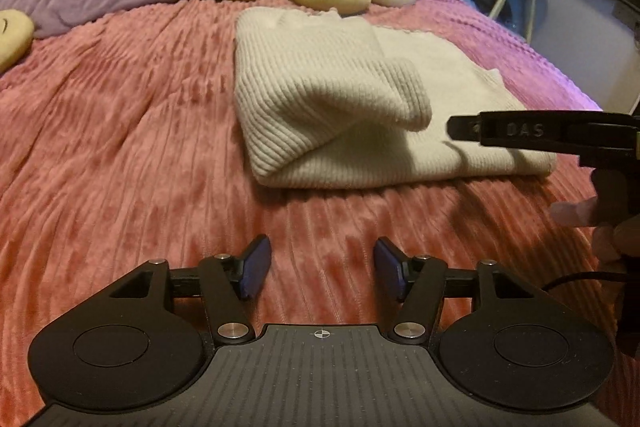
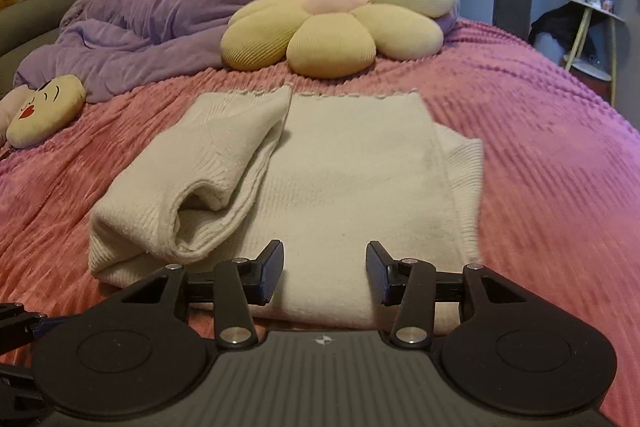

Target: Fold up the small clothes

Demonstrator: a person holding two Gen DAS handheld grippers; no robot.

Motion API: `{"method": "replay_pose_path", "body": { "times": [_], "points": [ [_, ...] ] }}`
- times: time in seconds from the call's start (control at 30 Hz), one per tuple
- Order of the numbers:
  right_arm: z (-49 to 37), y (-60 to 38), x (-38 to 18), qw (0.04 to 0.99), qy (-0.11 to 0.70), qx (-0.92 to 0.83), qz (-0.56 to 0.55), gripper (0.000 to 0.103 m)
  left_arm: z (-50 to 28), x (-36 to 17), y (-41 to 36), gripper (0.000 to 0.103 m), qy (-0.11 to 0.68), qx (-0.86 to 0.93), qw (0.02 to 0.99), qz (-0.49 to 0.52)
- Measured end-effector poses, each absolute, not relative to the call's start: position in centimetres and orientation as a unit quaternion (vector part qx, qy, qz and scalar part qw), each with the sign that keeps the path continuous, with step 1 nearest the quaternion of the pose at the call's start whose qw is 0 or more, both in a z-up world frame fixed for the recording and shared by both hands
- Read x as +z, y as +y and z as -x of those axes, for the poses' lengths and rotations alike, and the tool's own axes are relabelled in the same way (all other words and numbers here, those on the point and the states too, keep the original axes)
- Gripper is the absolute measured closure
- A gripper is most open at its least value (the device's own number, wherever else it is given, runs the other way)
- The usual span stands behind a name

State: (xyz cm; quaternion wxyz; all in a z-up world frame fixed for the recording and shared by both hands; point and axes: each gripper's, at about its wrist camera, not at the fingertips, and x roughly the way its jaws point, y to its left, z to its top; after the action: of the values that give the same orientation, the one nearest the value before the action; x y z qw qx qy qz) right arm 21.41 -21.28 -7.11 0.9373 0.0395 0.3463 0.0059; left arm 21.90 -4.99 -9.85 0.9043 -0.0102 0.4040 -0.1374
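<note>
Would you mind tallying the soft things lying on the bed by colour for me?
Cream: 1, the folded sweater
Yellow: 2, the flower cushion and the face cushion
Purple: 1, the blanket
Pink: 1, the bedspread beneath them
Total: 5

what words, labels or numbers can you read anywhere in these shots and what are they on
"DAS": raised letters on the black finger of the right gripper, seen in the left wrist view over the cream sweater; anything before those letters is too blurred to read.
Items on the side table are too small to show any text.
Cushion with a drawn face: a picture only, no words.
No other readable text in either view.
</note>
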Motion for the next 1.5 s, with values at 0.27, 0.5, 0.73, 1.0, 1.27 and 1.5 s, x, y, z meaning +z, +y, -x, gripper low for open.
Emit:
{"method": "replay_pose_path", "body": {
  "times": [0.27,0.5,0.73,1.0,1.27,1.5],
  "points": [
    [-23.2,-22.0,-6.0,0.937,0.332,0.044,-0.099,0.051,-22.7,-9.4,-4.3,0.038,0.414,-0.141,0.898,0.043],
    [-28.5,-22.5,-6.1,0.883,0.39,0.117,-0.235,0.045,-25.3,-7.9,-3.2,0.04,0.459,-0.108,0.878,0.081],
    [-31.6,-22.5,-6.9,0.829,0.445,0.128,-0.312,0.044,-28.3,-7.0,-2.0,0.039,0.507,-0.053,0.849,0.141],
    [-32.7,-20.7,-4.6,0.834,0.461,0.143,-0.267,0.063,-29.1,-6.4,-0.9,0.039,0.542,-0.034,0.827,0.145],
    [-33.1,-19.0,-1.8,0.869,0.43,0.146,-0.196,0.084,-29.4,-4.9,-1.0,0.031,0.542,-0.027,0.828,0.138],
    [-30.5,-24.2,1.8,0.929,0.358,0.042,-0.088,0.084,-30.4,-4.0,-2.4,0.031,0.526,-0.045,0.84,0.129]
  ]
}}
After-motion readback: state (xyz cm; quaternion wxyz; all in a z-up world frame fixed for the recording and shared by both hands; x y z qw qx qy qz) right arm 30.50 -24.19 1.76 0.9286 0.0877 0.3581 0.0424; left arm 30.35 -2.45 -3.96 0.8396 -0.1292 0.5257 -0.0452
